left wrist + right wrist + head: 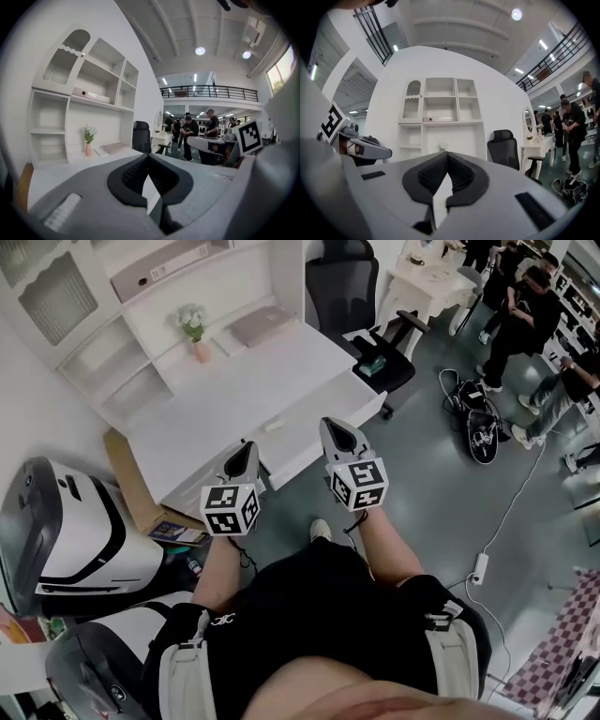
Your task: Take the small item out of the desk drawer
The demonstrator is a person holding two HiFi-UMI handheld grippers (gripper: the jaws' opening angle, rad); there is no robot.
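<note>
The white desk (272, 371) with its shelf hutch stands ahead of me. Its drawer front (292, 439) is closed, with a small handle (274, 425), and no small item shows. My left gripper (249, 450) hangs in the air short of the desk's front edge, its jaws shut with nothing between them. My right gripper (335, 426) is level beside it, also short of the drawer front, shut and empty. In the left gripper view the closed tips (148, 156) point over the desk top. In the right gripper view the closed tips (447, 154) face the hutch.
A vase of flowers (194, 329) and a flat pink notebook (261, 324) lie on the desk. A black office chair (361, 306) stands at its right end. Cardboard (131, 484) and a white machine (66, 531) are on the left. Cable and power strip (480, 568) lie on the floor; people (525, 296) stand far right.
</note>
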